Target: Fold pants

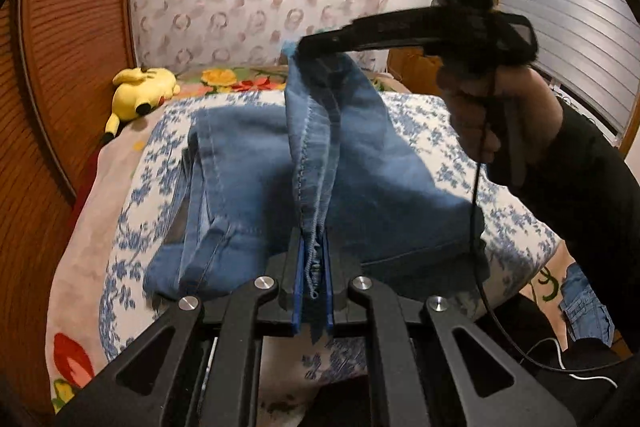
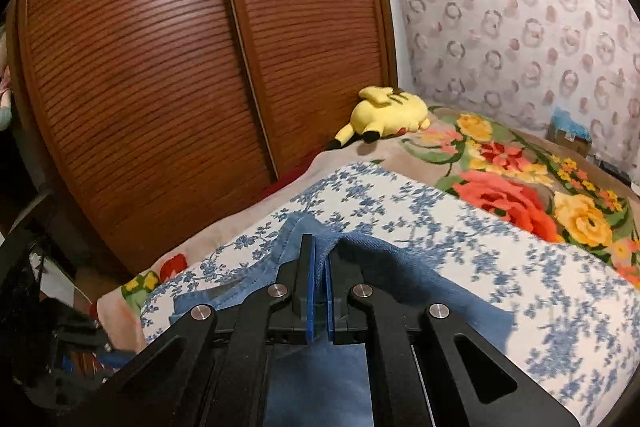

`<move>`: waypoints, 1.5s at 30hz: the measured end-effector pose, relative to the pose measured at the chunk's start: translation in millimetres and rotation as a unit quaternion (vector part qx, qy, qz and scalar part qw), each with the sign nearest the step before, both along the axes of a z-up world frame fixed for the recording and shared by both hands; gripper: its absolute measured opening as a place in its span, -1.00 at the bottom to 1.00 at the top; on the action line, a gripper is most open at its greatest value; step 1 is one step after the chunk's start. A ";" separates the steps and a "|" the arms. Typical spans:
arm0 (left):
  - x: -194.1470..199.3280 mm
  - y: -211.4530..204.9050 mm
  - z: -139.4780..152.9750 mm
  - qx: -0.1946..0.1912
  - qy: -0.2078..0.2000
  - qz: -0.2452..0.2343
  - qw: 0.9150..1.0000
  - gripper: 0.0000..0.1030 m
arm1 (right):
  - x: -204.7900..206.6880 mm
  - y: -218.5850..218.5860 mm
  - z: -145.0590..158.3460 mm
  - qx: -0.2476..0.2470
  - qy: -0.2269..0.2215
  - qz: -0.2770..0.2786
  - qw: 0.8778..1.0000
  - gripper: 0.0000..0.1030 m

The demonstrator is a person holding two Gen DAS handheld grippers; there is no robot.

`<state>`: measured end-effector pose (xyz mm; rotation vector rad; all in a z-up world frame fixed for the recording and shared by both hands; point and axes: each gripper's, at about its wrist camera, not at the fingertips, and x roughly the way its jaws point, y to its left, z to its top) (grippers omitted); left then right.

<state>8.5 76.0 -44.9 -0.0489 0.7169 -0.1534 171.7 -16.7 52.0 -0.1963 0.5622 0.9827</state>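
Blue denim pants (image 1: 248,163) lie on the blue-flowered bedspread (image 1: 136,203). My left gripper (image 1: 314,243) is shut on a stitched hem edge of the pants, and the fabric rises from it as a taut ridge. That ridge runs up to my right gripper (image 1: 294,49), held by a hand (image 1: 480,123) in a black sleeve, which pinches the far end above the bed. In the right wrist view my right gripper (image 2: 319,259) is shut on a fold of the pants (image 2: 420,267), with denim draping below its pads.
A yellow plush toy (image 1: 138,93) lies at the bed's far left by the brown slatted wardrobe doors (image 2: 160,87). A bright flower blanket (image 2: 520,195) covers the bed beyond the bedspread. Another blue garment (image 1: 584,307) lies off the bed's right side. A black cable (image 1: 478,227) hangs from the right hand.
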 end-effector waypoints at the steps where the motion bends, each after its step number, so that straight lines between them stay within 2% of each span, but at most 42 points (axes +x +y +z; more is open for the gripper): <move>1: 0.2 0.2 -4.3 0.003 0.004 0.002 1.000 -0.82 | 1.5 4.7 -3.6 0.002 -0.003 0.001 1.000 -0.93; 4: 3.2 5.6 -15.2 0.010 0.015 0.016 1.000 -0.82 | 2.4 12.4 -9.8 0.010 -0.015 0.003 1.000 -0.93; 9: 5.5 11.6 -24.1 0.006 0.025 0.024 0.999 -0.82 | 6.7 29.5 -29.0 -0.008 -0.007 0.000 1.000 -0.93; 18: 7.2 14.1 -26.8 0.000 0.029 0.032 0.999 -0.81 | 21.5 52.4 -35.4 -0.039 0.025 -0.001 0.999 -0.92; 24: 13.5 26.6 -37.0 0.007 0.039 0.060 0.997 -0.78 | 34.9 58.8 -34.4 -0.017 0.071 -0.003 0.997 -0.87; 27: 15.1 31.0 -43.3 0.004 0.047 0.064 0.997 -0.73 | 45.1 61.4 -37.5 -0.006 0.094 -0.006 0.996 -0.72; 30: 15.0 32.2 -46.9 0.000 0.049 0.064 0.997 -0.70 | 47.1 63.8 -41.1 -0.007 0.098 0.000 0.995 -0.39; 31: 14.0 32.2 -47.9 0.001 0.049 0.065 0.997 -0.67 | 47.5 64.6 -42.0 -0.010 0.098 0.000 0.995 -0.22; 32: 13.8 32.7 -48.4 0.002 0.050 0.066 0.997 -0.60 | 47.3 64.3 -42.2 -0.011 0.096 0.000 0.995 -0.14; 35: 17.5 36.8 -51.5 -0.002 0.058 0.070 0.996 -0.36 | 47.5 60.7 -42.6 -0.019 0.097 -0.005 0.995 -0.03; 37: 20.3 39.0 -53.8 -0.013 0.066 0.066 0.996 -0.29 | 44.5 54.8 -40.1 -0.026 0.098 -0.002 0.995 0.00; 45: 19.1 35.8 -48.4 -0.012 0.044 0.076 0.996 -0.23 | 23.9 1.6 -17.7 -0.034 0.032 -0.038 0.998 0.00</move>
